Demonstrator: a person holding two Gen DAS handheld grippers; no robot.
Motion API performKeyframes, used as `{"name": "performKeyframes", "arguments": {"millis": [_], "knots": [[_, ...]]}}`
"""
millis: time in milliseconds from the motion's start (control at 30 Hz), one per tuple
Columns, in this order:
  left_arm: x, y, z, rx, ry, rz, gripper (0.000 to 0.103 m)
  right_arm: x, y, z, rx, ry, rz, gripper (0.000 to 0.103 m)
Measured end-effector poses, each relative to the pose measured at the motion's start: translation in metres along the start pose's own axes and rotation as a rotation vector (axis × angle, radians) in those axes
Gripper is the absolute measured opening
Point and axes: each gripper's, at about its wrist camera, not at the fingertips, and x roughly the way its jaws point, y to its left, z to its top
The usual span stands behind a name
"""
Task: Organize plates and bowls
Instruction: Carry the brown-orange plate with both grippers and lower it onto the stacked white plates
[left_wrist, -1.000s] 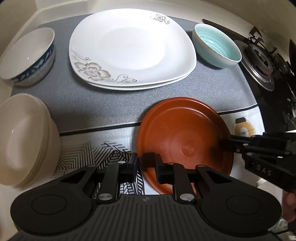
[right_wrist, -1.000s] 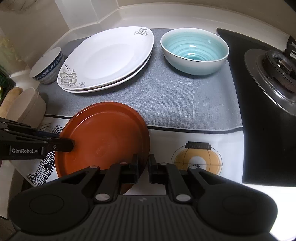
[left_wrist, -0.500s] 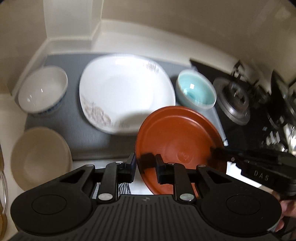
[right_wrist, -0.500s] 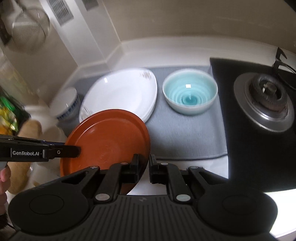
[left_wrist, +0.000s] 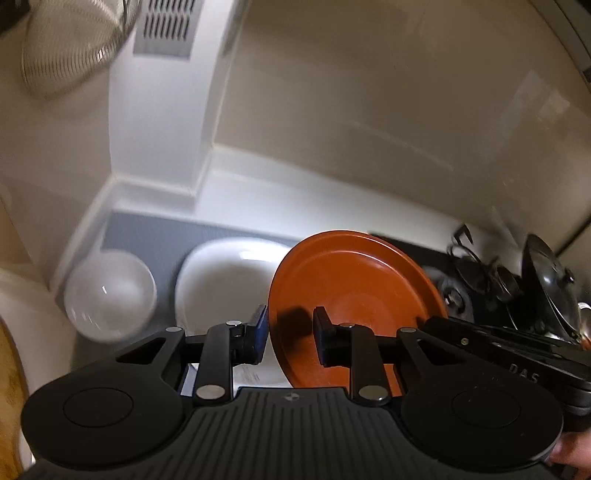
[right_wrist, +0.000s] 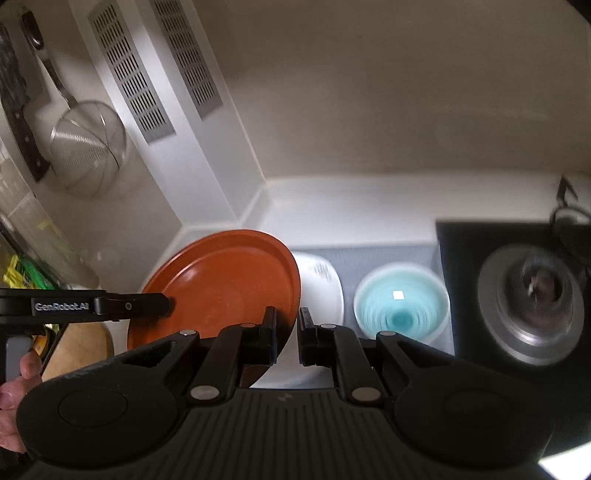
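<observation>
rust-red between both sets of jaws: pinching one rim of the plate (right_wrist: 229, 280) in the right gripper (right_wrist: 288, 319), nearly closed on the thin edge. straddling the opposite rim with the left gripper (left_wrist: 290, 326), jaws having just been opening, the rim lying between them with the gap looking wider than the edge; not telling from these views whether its pads are pressing.

carrying the plate in the air, tilted, above the stack of white plates (left_wrist: 221, 280) on the grey mat (right_wrist: 388, 251), with the blue bowl (right_wrist: 400, 299) to one side and the white bowl (left_wrist: 110, 295) to the other.

probably heading for that stack. judging what is wanted: firming up the left pinch before travelling further, rather than hanging the weight on one thin edge; levelling the plate; moving both hands as one, not twisting the rim; lowering centred over the white plates; steering clear of the blue bowl and the stove burner (right_wrist: 532, 306).
</observation>
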Motion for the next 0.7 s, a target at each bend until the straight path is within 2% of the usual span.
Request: {"name": "performKeyframes", "arguments": {"millis": [100, 267, 400, 600, 700], "knots": [[0.006, -0.004, 0.013, 0.019, -0.024, 0.051, 0.026, 0.007, 0.006, 0.014, -0.033, -0.021, -0.003, 0.013], [0.032, -0.004, 0.028, 0.035, -0.027, 0.128, 0.026, 0.042, 0.005, 0.028, -0.007, 0.014, -0.027, 0.014], [0.052, -0.002, 0.028, 0.087, -0.030, 0.192, 0.026, 0.064, 0.010, 0.027, -0.032, 0.029, -0.046, 0.014], [0.072, 0.011, 0.025, 0.061, 0.003, 0.200, 0.026, 0.090, 0.011, 0.022, -0.025, 0.058, -0.070, 0.012], [0.091, 0.012, 0.021, 0.086, 0.019, 0.236, 0.027, 0.106, 0.010, 0.016, -0.027, 0.071, -0.085, 0.012]]}}
